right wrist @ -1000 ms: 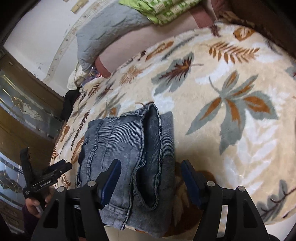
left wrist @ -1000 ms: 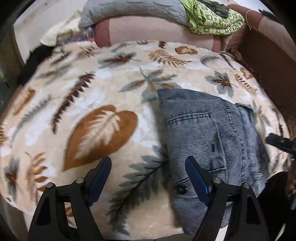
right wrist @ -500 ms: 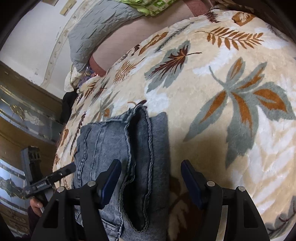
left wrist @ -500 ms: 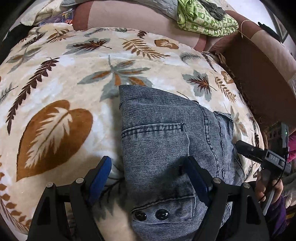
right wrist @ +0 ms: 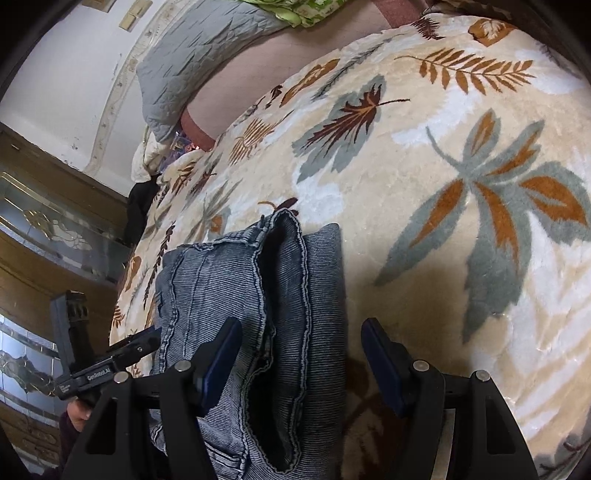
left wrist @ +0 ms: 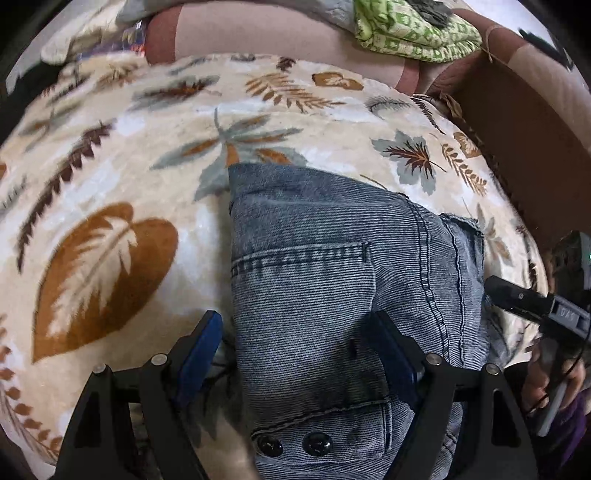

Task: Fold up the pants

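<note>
1. The left gripper (left wrist: pixel 295 354) is held over the waistband end, fingers spread wide, nothing gripped.
2. The folded pants (left wrist: pixel 332 295) are laid on the leaf-patterned blanket (left wrist: pixel 110 177).
3. The right gripper (right wrist: pixel 301 358) is held wide open, empty, over the hem edge.

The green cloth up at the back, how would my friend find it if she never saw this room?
Start at the big leaf-print blanket covering the bed, then look past its far edge to the pinkish-brown cushion behind it. The green cloth lies bunched on top of that cushion, beside a grey quilt. It is the only bright lime-green thing, with a pale blocky pattern.
</note>
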The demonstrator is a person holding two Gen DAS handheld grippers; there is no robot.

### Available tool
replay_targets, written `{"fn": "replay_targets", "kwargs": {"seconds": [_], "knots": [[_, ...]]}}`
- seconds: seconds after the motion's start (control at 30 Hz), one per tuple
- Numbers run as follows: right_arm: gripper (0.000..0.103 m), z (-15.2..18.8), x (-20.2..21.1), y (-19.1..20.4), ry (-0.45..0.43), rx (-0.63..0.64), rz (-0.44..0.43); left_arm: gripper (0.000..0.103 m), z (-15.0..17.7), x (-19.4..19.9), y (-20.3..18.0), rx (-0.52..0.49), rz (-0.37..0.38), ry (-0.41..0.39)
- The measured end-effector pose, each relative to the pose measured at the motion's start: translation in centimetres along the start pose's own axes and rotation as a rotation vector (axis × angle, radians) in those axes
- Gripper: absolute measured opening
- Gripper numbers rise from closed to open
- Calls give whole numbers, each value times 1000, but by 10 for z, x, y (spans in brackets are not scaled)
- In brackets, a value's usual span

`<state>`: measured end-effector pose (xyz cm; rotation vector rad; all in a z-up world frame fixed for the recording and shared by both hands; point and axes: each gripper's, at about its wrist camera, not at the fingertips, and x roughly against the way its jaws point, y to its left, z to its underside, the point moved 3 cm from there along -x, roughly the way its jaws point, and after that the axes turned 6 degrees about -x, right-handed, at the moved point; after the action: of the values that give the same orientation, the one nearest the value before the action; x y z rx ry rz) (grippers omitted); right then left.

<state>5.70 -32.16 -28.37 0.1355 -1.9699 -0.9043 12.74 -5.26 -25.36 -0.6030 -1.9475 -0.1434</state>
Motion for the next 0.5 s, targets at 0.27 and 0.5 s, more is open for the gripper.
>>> {"fn": "replay_targets", "kwargs": {"seconds": [0.27, 0.5], "knots": [[71, 2, 0, 0, -7, 7, 3, 82, 0, 5, -14, -97, -131, -48], [71, 4, 2, 0, -5, 9, -3, 83, 0, 3, -19, -133, -190, -54]]}}
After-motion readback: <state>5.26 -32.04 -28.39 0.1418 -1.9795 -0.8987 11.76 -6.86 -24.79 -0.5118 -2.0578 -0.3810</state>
